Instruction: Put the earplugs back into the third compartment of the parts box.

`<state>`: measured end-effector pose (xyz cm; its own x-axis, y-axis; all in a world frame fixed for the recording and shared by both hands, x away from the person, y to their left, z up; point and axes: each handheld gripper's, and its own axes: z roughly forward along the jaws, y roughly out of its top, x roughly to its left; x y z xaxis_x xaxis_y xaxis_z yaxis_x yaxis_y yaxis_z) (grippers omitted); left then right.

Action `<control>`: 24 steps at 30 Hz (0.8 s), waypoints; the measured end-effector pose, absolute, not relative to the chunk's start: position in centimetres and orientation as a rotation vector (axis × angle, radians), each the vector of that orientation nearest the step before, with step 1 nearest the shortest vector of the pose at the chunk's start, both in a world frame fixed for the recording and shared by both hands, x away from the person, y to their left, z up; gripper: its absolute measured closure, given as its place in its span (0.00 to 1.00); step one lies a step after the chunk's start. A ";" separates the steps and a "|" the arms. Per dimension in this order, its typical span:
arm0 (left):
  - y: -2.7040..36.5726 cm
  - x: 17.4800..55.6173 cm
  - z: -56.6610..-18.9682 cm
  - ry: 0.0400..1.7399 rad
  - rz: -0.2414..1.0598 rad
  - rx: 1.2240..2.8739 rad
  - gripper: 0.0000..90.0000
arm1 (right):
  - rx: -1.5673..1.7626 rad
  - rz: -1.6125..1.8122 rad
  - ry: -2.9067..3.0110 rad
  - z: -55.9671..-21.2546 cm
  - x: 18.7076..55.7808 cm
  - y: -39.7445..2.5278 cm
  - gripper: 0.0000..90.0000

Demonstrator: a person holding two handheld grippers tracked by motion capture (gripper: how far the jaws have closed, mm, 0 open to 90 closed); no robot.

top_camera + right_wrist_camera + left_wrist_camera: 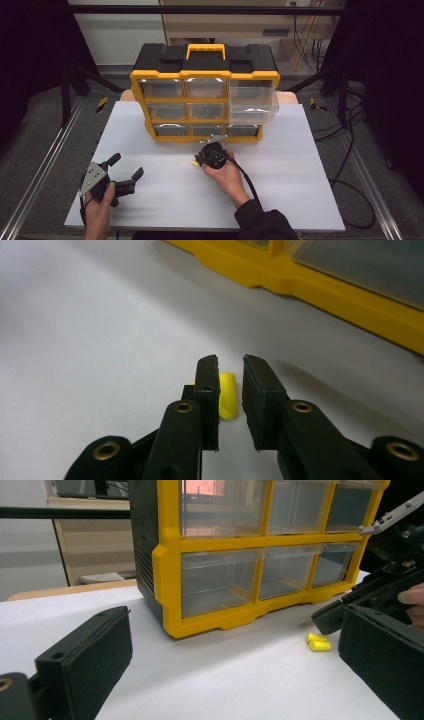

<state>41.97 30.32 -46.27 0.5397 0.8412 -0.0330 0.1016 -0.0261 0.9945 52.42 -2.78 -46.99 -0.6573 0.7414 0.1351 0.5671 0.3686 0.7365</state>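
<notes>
In front of the yellow drawer cabinet lie small yellow foam plugs; right tongs narrowly parted around one, left tongs wide open, empty.

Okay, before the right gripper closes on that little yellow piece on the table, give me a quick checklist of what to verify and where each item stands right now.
1. Right gripper jaws parted enough to take the piece: ok, a narrow gap shows between them.
2. Yellow piece lined up in that gap: not ok, it sits by the left jaw, partly behind it.
3. Piece lying free on the white table: ok, apart from the yellow organizer.
4. One piece or two: cannot tell; the left gripper view suggests two small yellow bits together.
5. Left gripper out of the way: ok, open and off to the side.
6. Drawer ready to receive: ok, the upper right one is pulled out.
</notes>
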 end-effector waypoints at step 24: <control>30.3 42.0 -46.3 0.846 0.722 1.501 0.01 | 1.151 1.168 2.407 -47.9 52.7 -2.4 0.97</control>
